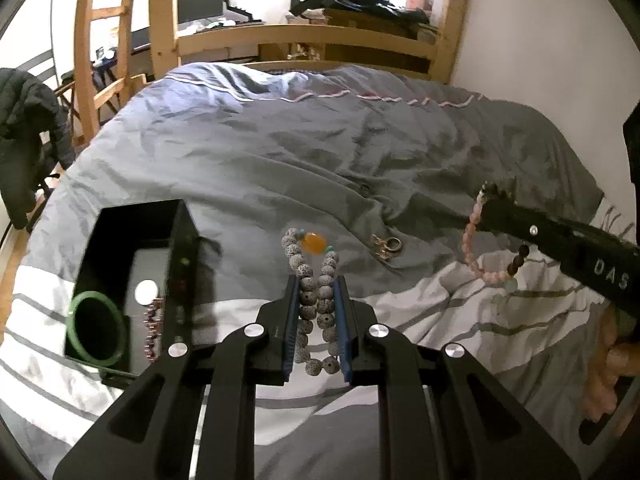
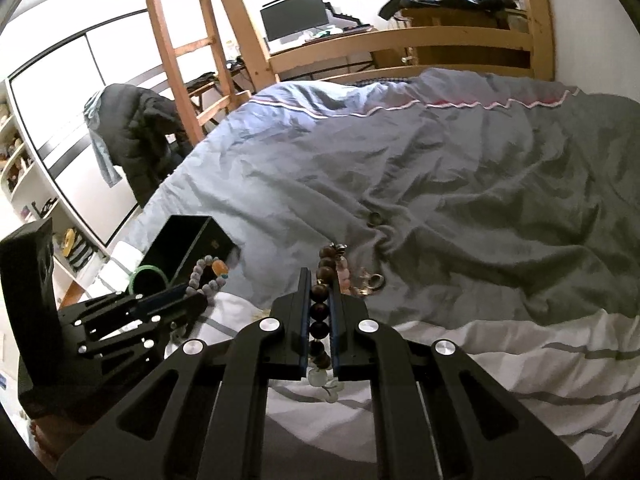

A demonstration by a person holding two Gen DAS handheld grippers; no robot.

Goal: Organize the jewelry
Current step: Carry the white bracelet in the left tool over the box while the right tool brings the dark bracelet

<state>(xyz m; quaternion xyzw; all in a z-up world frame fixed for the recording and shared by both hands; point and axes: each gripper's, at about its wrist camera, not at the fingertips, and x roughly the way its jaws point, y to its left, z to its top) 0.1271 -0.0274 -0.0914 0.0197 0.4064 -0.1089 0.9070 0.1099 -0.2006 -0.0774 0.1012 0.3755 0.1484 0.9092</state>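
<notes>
My left gripper is shut on a grey speckled bead bracelet with an orange bead, held above the bed. It also shows in the right wrist view. My right gripper is shut on a dark brown bead bracelet with pink beads hanging beside it; in the left wrist view the bracelet hangs from the right gripper. A black jewelry box lies open at the left, holding a green bangle and a small reddish bead chain. A metal ring with clasp lies on the duvet.
The grey and white striped duvet covers the bed. A wooden bed frame and ladder stand behind. A dark jacket hangs at the left. A wall runs along the right.
</notes>
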